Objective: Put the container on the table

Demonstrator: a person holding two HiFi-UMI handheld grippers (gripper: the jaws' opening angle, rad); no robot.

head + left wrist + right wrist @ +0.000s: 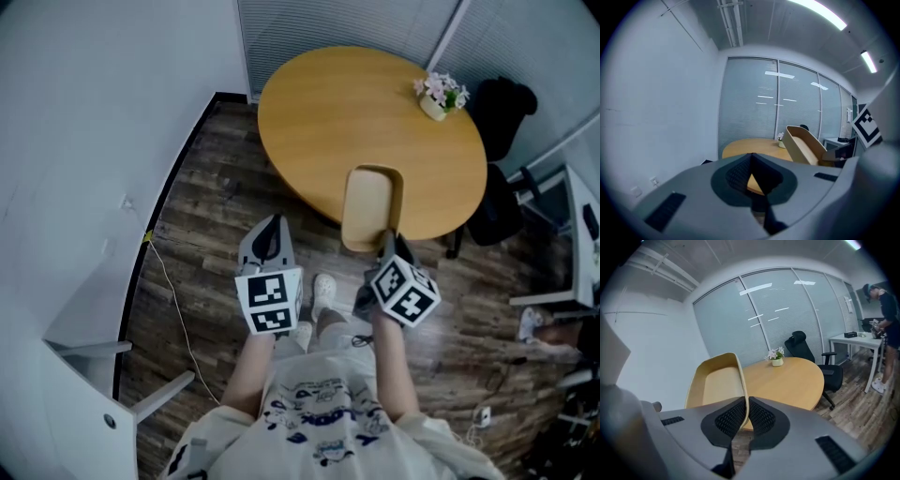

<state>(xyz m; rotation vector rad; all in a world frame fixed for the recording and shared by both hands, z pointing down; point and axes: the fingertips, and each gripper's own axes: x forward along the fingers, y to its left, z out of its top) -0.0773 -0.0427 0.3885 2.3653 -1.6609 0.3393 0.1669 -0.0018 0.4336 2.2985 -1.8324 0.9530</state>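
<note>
Container (pixel 370 206) not yet down, held tilted at the near edge of the round table (pixel 319 112) | my right gripper (pixel 743 416) pinches its rim | my left gripper (pixel 751 157) closed, empty | left to do, I judge: lower, release.

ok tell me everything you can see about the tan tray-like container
The pale tan, wood-look container is a shallow rounded-rectangle tray with a raised rim and a flat, empty floor. It is tilted, far end higher, over the near edge of the round wooden table; whether it touches the tabletop can't be told. The right hand-held gripper is clamped on its near rim wall, one jaw inside and one outside. Nothing else touches it.
</note>
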